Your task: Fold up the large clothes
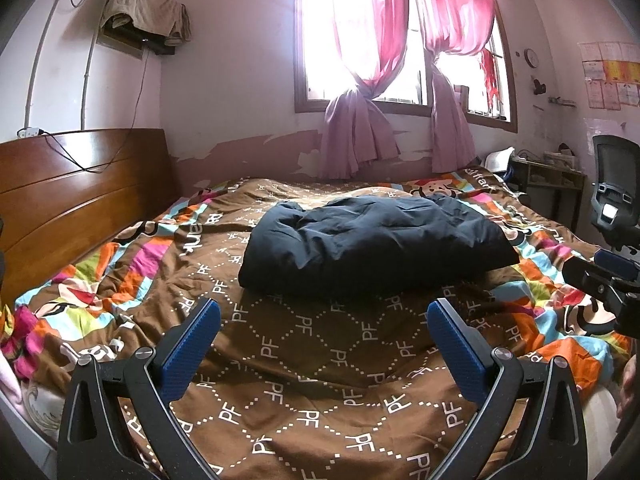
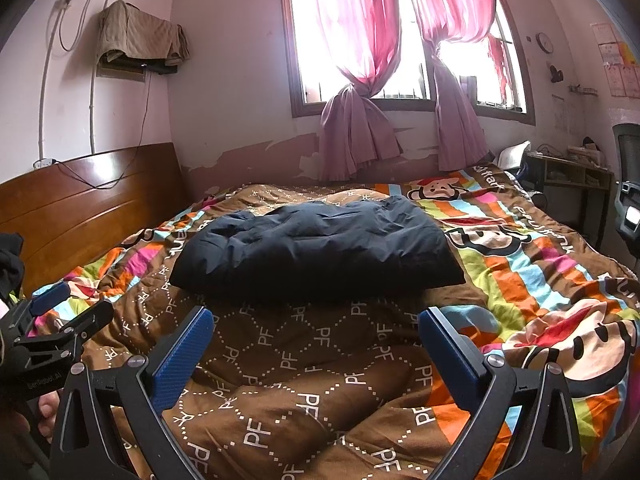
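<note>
Folded dark garment on the patterned quilt, with both of your grippers held clear of it

Your left gripper (image 1: 324, 312) and right gripper (image 2: 316, 320) each have their blue-padded fingers spread wide apart over the quilt (image 1: 320, 380), gripping nothing; the dark padded garment (image 1: 372, 244) lies bunched in a compact bundle mid-bed, just beyond the fingertips, below the window's pink curtains (image 1: 360, 80)

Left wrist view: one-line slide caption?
Open left gripper hovers short of a folded dark jacket on the patterned quilt.
</note>
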The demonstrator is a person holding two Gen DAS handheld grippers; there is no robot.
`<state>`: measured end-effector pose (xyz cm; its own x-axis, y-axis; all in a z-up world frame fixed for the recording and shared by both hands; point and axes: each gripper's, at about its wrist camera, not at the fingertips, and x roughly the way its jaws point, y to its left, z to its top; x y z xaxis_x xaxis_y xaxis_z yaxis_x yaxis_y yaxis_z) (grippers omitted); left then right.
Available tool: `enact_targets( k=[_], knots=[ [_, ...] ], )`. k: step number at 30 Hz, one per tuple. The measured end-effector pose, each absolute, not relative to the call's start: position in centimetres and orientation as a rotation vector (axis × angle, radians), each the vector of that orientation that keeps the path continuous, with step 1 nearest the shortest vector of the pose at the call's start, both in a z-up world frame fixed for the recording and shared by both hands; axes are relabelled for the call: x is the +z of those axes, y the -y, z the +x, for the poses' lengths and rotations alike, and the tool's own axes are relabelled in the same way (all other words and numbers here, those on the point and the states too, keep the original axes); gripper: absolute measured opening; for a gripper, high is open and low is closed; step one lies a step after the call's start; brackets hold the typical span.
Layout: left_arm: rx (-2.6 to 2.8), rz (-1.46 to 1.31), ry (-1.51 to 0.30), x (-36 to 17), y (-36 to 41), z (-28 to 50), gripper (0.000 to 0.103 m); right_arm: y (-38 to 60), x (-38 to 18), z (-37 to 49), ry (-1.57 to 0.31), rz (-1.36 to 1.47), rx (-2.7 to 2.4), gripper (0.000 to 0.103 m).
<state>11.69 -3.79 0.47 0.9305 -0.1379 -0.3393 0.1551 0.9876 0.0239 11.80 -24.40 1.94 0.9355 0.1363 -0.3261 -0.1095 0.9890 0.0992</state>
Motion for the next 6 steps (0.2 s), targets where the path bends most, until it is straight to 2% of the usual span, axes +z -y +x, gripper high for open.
enact_targets(
  k=[6],
  knots=[
    [-0.147, 0.049, -0.343, 0.46, 3.67, 11.81, 0.101, 24.37, 2.01, 11.76, -0.34, 0.08, 0.126, 0.103]
  ],
)
